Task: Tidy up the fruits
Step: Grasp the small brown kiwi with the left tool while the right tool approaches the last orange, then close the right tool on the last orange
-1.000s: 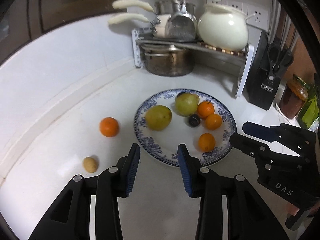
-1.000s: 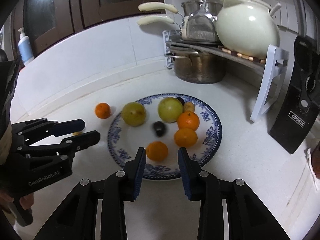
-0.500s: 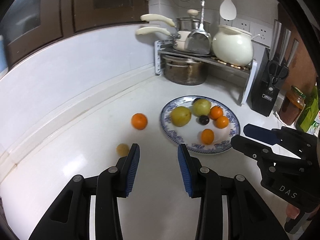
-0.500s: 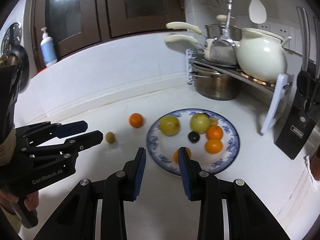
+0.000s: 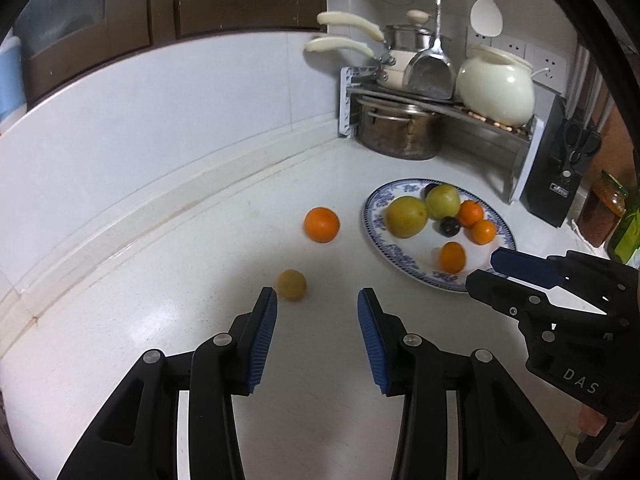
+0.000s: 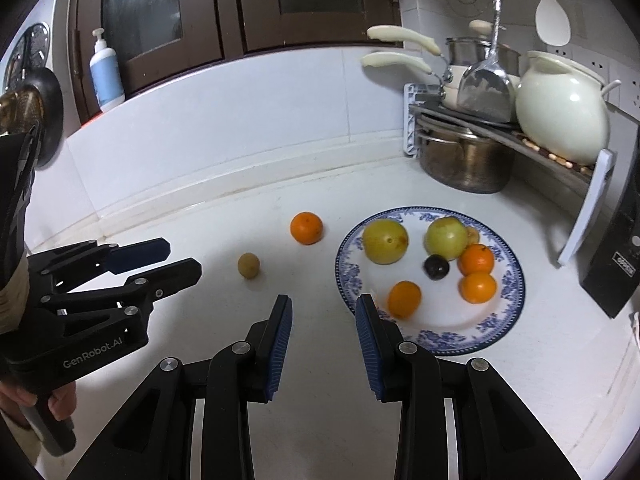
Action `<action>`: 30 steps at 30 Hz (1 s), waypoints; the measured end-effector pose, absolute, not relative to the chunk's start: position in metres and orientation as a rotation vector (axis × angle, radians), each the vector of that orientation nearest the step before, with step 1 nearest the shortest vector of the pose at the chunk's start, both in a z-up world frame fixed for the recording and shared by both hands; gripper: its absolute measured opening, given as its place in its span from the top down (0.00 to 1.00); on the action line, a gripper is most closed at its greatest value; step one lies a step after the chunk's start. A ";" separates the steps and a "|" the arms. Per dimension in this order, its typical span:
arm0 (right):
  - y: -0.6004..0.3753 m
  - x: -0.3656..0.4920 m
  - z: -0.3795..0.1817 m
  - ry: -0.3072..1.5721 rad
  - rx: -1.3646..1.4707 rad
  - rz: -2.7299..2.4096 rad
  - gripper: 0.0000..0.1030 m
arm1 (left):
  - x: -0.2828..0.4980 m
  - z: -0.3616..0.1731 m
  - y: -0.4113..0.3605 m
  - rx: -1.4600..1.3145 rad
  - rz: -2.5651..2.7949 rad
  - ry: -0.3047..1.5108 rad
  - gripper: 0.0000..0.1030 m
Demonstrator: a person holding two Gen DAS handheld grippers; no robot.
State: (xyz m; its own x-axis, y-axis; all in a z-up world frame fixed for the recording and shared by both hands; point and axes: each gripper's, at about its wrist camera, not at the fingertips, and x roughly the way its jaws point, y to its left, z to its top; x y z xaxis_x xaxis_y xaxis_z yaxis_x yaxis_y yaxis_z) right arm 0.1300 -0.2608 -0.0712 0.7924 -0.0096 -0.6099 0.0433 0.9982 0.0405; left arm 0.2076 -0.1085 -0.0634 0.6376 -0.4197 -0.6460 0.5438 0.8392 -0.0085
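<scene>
The left gripper [image 5: 317, 300] is spread wide and holds nothing; a small yellow fruit [image 5: 292, 285] lies on the countertop [image 5: 200, 272] just beside its left fingertip. The right gripper [image 6: 323, 308] is equally spread and empty, near the blue-patterned plate [image 6: 505, 320] of fruit. An orange [image 6: 306, 228] lies beside the plate

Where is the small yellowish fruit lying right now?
The small yellowish fruit lies on the counter, left of the plate, nearer than the loose orange.

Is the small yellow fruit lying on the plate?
No, the small yellow fruit lies on the white counter, left of the plate and apart from it.
</scene>
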 end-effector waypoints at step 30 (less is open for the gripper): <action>-0.263 0.215 -0.104 0.754 0.048 -0.061 0.67 | 0.301 -0.136 -0.139 0.161 -0.545 0.876 0.74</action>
